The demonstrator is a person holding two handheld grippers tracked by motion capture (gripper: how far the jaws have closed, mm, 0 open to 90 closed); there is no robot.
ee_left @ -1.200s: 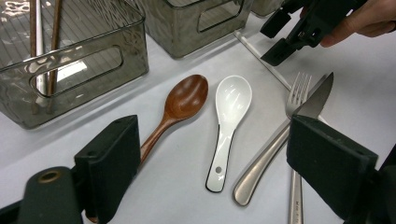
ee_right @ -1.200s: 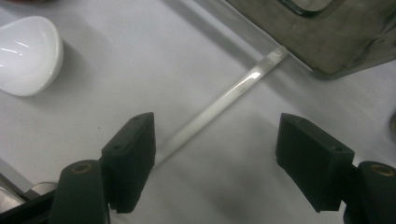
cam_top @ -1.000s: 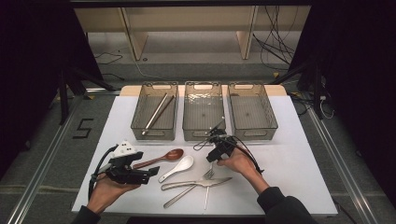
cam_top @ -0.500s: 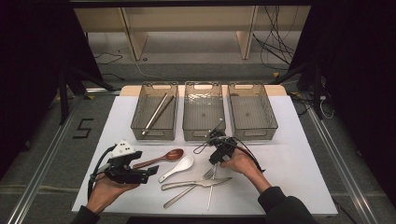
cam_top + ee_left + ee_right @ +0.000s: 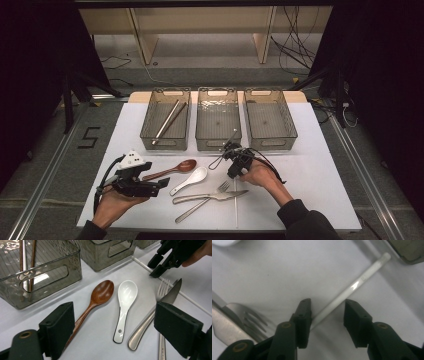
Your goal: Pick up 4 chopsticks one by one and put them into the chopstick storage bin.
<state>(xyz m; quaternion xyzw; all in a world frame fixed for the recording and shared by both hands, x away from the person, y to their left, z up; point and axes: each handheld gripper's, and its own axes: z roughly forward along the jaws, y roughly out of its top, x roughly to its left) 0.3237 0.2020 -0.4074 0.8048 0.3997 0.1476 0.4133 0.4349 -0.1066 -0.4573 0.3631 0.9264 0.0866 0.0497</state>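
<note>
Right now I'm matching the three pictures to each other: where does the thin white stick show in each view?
High view: thin white stick low centre, running up and down the picture, just right of the fork.
Left gripper view: stick upper right, slanting down to the right edge, beyond the fork.
Right gripper view: stick centre, slanting from upper right.
Shared landmark: the fork's tines.

You're looking at a white-topped bench [image 5: 320,175] on a grey floor [image 5: 45,165], with a black "5" [image 5: 90,137] marked at left of the frame. At the top stands a pale wooden shelf unit [image 5: 200,25], loose black cables [image 5: 300,45] at upper right. Dark curtains [image 5: 380,75] close both sides.
</note>
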